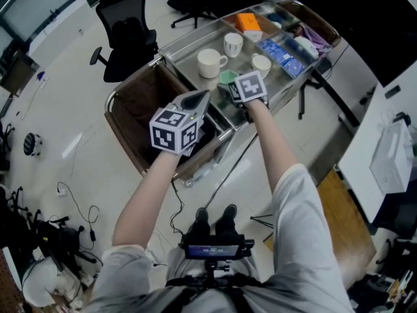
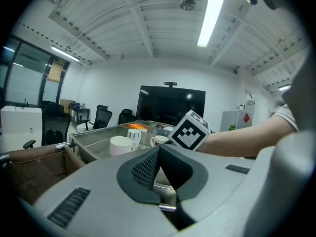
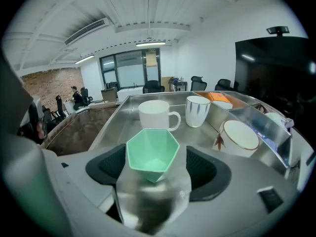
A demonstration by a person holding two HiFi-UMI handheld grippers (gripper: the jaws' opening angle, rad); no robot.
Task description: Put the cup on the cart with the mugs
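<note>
Right gripper (image 3: 155, 164): jaws apart, with the green faceted cup (image 3: 150, 154) between them. A gap is seen on each side of the cup and neither pad presses on it. The cup is set upright on the cart's steel tray (image 3: 118, 120), at the tray's near edge and about midway along it.

Left gripper (image 2: 159, 154): jaws together, nothing between them. In the head view it is held level over the brown bag (image 1: 140, 103) hung at the cart's left end, apart from the tray and the cup. The right gripper's marker cube (image 2: 190, 131) is seen just ahead of it in the left gripper view.

Mugs on the same tray:
- A white handled mug (image 3: 155, 114) is just behind the cup, toward the far edge, not touching it.
- A tall mug with blue leaf marks (image 3: 197, 110) is near the far edge, right of the white one.
- A gold-rimmed mug with a leaf print (image 3: 238, 137) is by the tray's right edge, against the divider. Whether it is upright or tilted cannot be told.

Beyond the divider are compartments with an orange item (image 1: 249, 22) and blue packets (image 1: 283, 51).

Black office chairs (image 1: 127, 31) are noted on the floor past the cart's far side.
</note>
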